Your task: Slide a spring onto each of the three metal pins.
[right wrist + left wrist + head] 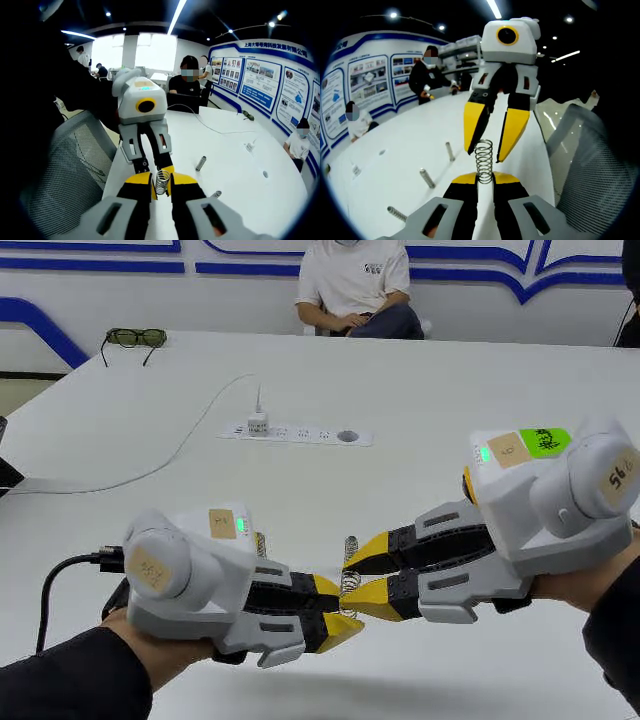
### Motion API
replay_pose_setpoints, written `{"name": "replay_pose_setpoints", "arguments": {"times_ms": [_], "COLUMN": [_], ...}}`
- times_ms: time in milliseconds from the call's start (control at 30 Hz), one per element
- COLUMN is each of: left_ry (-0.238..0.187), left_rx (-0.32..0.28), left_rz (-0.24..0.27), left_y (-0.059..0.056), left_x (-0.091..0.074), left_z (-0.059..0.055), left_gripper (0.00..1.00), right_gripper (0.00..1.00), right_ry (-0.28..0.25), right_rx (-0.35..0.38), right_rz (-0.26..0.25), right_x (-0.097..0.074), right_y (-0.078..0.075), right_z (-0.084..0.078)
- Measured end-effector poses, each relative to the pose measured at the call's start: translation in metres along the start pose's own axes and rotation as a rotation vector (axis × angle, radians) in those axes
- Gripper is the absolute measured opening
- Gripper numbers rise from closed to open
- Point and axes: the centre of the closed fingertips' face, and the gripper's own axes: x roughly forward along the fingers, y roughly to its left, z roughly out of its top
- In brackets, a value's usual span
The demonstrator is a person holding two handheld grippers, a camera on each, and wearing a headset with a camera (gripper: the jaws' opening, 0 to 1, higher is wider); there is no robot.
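Your left hand-held gripper (480,178) pinches one end of a spring (484,165); your right hand-held gripper (484,155) straddles the other end, jaws slightly apart, over the table's (420,390) near edge.

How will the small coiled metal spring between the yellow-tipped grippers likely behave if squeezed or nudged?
Thin, open coils suggest the small coiled metal spring would squash or bend if squeezed hard. It looks light, so a nudge might pop it from the left gripper. Dropped, it would probably roll on the smooth white table.
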Motion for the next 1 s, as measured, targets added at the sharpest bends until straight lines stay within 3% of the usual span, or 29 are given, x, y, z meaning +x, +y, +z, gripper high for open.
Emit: {"name": "replay_pose_setpoints", "arguments": {"times_ms": [633, 1000], "left_ry": [-0.019, -0.027], "left_rx": [0.013, 0.004], "left_rz": [0.020, 0.042], "left_y": [0.002, 0.007], "left_x": [-0.001, -0.004], "left_z": [0.006, 0.006], "left_gripper": [0.11, 0.22], "right_gripper": [0.12, 0.12], "right_ry": [-0.020, -0.021], "right_rx": [0.016, 0.035], "right_rz": [-0.015, -0.046], "right_x": [0.000, -0.008], "right_y": [-0.004, -0.013], "right_z": [0.002, 0.000]}}
